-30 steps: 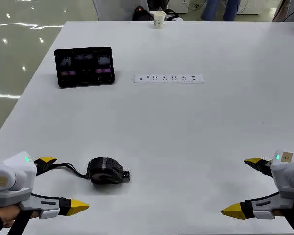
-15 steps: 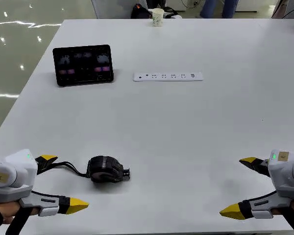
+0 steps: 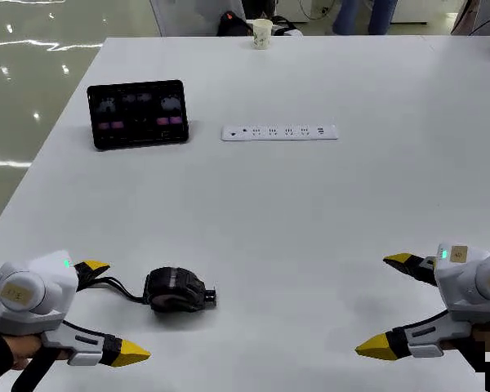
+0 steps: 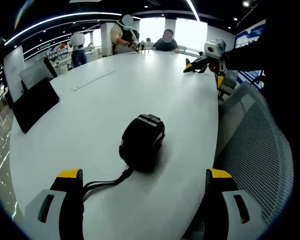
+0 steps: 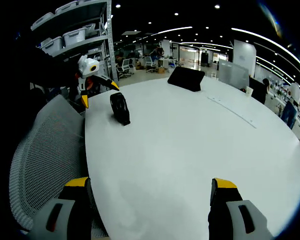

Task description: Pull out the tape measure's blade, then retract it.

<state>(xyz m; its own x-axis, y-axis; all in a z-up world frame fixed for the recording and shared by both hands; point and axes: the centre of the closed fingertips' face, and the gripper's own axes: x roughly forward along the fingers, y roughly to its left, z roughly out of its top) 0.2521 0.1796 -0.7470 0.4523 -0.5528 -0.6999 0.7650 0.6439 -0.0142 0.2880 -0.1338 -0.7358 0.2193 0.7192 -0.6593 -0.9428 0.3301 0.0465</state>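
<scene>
Nothing's grasped yet: the tape measure (image 3: pixel 176 291) lies on the tabletop (image 3: pixel 310 212) just ahead of your left gripper (image 3: pixel 114 309), the right gripper (image 3: pixel 384 303) well apart, both with fingers spread. Next, clamp the case and pinch the blade tip (image 3: pixel 212 292).

The cord (image 3: pixel 121 287) of the tape measure (image 3: pixel 176 290) runs behind the upper jaw of my left claw (image 3: pixel 116 309), so I cannot tell where it ends. The blade tip at the case mouth is too small to make out. The head view's lower right corner cuts off the body of my right claw (image 3: pixel 379 304). What the tablet (image 3: pixel 138 113) displays is too blurred to read.
</scene>
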